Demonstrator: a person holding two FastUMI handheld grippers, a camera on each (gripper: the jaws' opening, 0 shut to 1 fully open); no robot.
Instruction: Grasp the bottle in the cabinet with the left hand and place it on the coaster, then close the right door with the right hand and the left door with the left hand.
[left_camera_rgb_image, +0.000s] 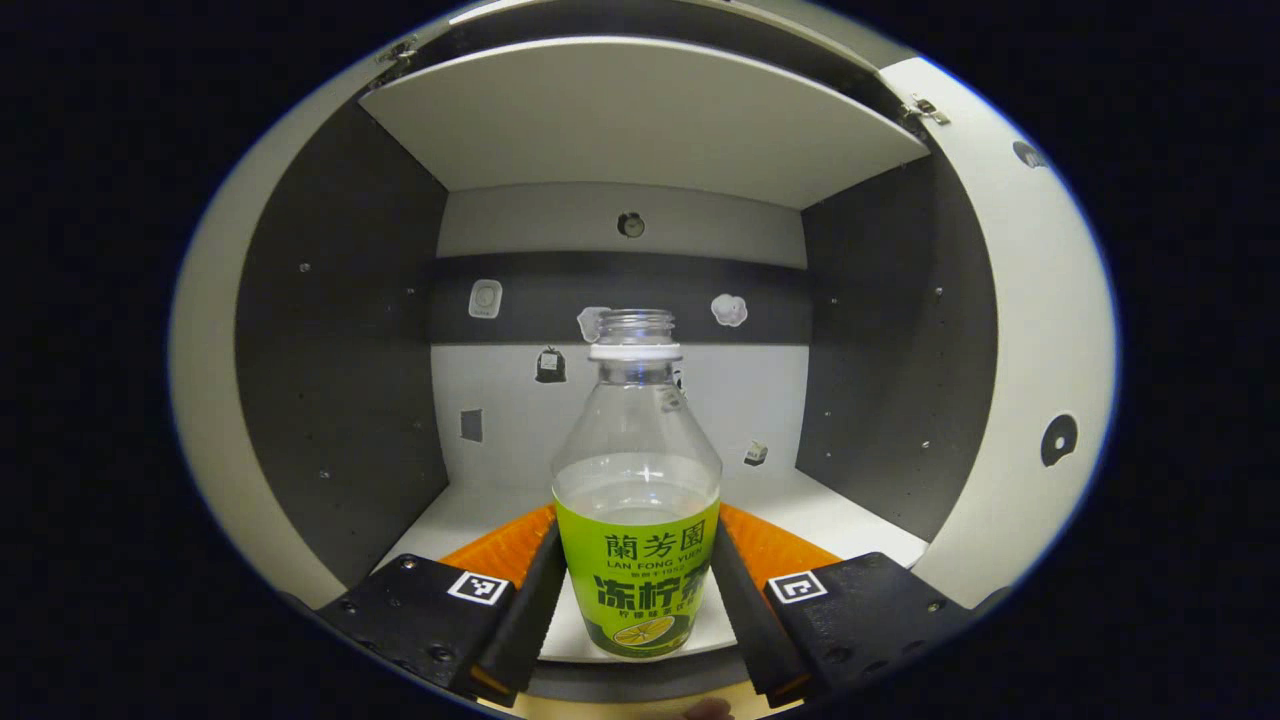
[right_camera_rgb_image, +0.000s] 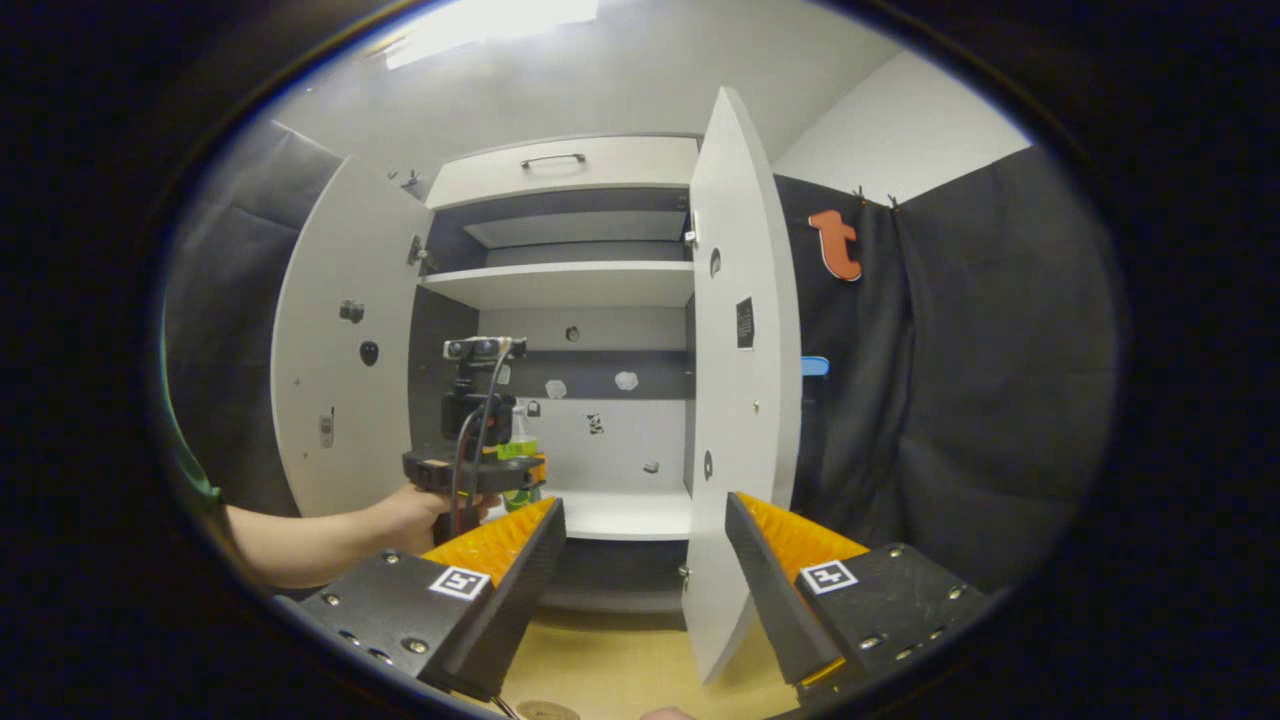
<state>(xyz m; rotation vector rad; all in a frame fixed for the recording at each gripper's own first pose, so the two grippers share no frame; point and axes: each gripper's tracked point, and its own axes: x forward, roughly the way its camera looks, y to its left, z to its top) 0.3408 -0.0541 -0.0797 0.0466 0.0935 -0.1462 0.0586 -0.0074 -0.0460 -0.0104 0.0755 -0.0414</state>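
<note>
The cabinet (right_camera_rgb_image: 560, 285) stands open at the far side, its left door (right_camera_rgb_image: 335, 350) and right door (right_camera_rgb_image: 745, 400) swung outward; on its lower shelf (left_camera_rgb_image: 800, 510) the bottle (left_camera_rgb_image: 637, 500) stands upright, long axis vertical, uncapped mouth pointing up, near the front edge; the left gripper (left_camera_rgb_image: 637, 585) has its fingers against the bottle's labelled sides, seemingly clamped on it, though contact is hard to judge; the right gripper (right_camera_rgb_image: 645, 570) hangs nearer, jaws apart, holding nothing, before the right door's edge.
</note>
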